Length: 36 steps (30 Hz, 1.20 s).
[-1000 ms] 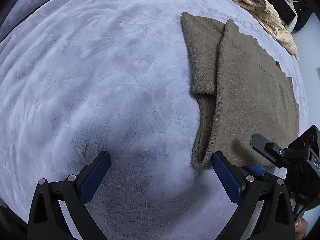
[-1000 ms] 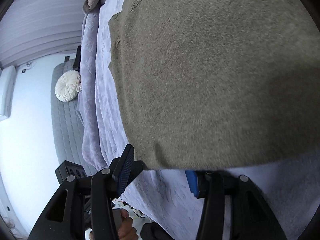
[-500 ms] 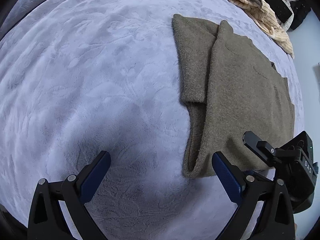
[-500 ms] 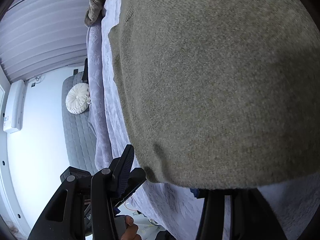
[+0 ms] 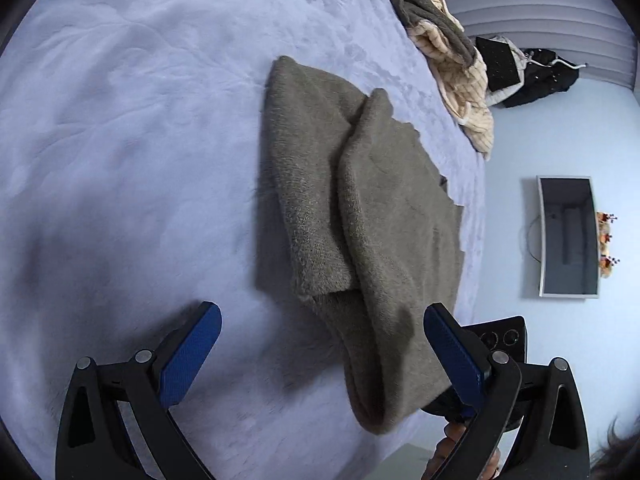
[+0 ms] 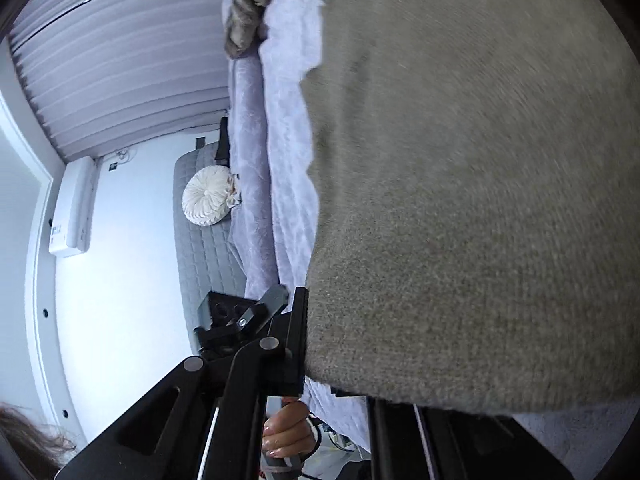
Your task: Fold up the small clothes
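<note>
Lavender plush bed cover (image 5: pixel 120 140); fuzzy olive-brown knit sweater (image 5: pixel 380 220) lies ahead of released left tongs (image 5: pixel 320 356). Right tongs (image 6: pixel 320 344) clenched on its near hem. Judgement: lift evenly, left tongs pinch the free hem corner before folding over.

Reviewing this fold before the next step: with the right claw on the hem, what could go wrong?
1. The right claw pinches only the near hem of the fuzzy olive-brown knit garment, so the bite may slip.
2. The tucked sleeve lies loose, so lifting could unfold it.
3. The open left claw hangs over the plush lavender blanket, holding nothing; the garment could sag unevenly.
</note>
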Each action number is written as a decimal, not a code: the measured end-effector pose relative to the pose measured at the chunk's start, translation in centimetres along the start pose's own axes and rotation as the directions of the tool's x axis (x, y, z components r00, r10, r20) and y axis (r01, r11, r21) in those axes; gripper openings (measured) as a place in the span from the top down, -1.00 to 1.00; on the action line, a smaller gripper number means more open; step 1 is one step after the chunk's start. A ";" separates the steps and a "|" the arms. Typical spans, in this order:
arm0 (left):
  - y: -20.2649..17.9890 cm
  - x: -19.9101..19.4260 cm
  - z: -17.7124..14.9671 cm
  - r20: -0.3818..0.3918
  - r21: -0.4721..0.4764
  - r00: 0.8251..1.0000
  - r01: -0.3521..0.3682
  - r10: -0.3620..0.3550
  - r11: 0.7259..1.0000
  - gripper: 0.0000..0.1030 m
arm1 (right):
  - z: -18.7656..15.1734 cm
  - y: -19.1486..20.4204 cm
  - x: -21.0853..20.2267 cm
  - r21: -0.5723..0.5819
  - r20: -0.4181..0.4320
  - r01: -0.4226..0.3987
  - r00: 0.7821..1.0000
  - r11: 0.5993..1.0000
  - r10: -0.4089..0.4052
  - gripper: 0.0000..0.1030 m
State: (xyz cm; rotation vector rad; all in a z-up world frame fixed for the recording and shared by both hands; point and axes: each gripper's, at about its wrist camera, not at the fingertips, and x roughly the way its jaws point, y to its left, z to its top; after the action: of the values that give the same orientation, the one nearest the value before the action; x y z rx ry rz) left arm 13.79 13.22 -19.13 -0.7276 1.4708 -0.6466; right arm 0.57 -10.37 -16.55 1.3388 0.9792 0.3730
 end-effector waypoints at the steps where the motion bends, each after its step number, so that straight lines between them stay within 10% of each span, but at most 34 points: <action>1: -0.2 0.5 0.6 -0.011 0.002 1.000 0.023 -0.023 1.000 -0.97 | 0.1 0.7 -0.3 -0.028 0.001 -0.001 1.000 1.000 0.001 0.84; 9: -4.3 4.1 5.0 -0.022 0.057 0.996 0.087 -0.085 0.995 -0.97 | -0.5 2.4 -1.0 -0.136 -0.047 0.058 0.997 0.989 -0.065 0.84; 14: -8.5 6.9 4.7 -0.027 0.222 0.992 -0.111 0.120 0.969 -0.96 | -2.0 0.6 0.0 -0.163 -0.150 0.178 0.968 0.970 -0.203 0.81; 17: -8.7 7.7 4.2 -0.017 0.266 0.975 -0.208 0.221 0.941 -0.78 | -3.3 0.2 0.1 -0.230 -0.244 0.290 0.907 0.929 -0.343 0.72; 19: -8.3 7.8 4.0 -0.014 0.269 0.964 -0.251 0.264 0.930 -0.54 | -3.9 0.6 -0.9 -0.310 -0.252 0.353 0.865 0.883 -0.434 0.52; 22: -7.9 8.0 3.8 0.001 0.290 0.937 -0.334 0.348 0.897 -0.15 | -3.4 2.2 -4.3 -0.379 -0.168 0.391 0.862 0.839 -0.478 0.05; 23: -7.8 8.1 3.7 0.004 0.298 0.930 -0.352 0.367 0.887 -0.12 | -3.0 2.6 -5.3 -0.387 -0.131 0.404 0.866 0.829 -0.483 0.05; 26: -8.0 8.2 3.4 0.015 0.319 0.921 -0.373 0.389 0.871 0.14 | -0.5 3.9 -8.4 -0.424 0.019 0.487 0.848 0.764 -0.530 0.88; 31: -9.7 7.4 2.9 0.062 0.349 0.924 -0.374 0.377 0.860 0.60 | 2.9 0.1 -9.8 -0.437 0.059 0.626 0.737 0.646 -0.674 0.90; 36: -14.1 4.7 2.0 0.087 0.350 0.974 -0.227 0.209 0.909 0.61 | 3.7 -1.7 -9.7 -0.384 0.049 0.558 0.808 0.736 -0.587 0.95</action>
State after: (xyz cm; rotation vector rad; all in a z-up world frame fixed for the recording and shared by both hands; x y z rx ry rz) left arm 16.54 0.67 -11.32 -0.2876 1.3181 -0.6942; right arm -2.63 -20.28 -14.76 0.6162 1.2564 0.1235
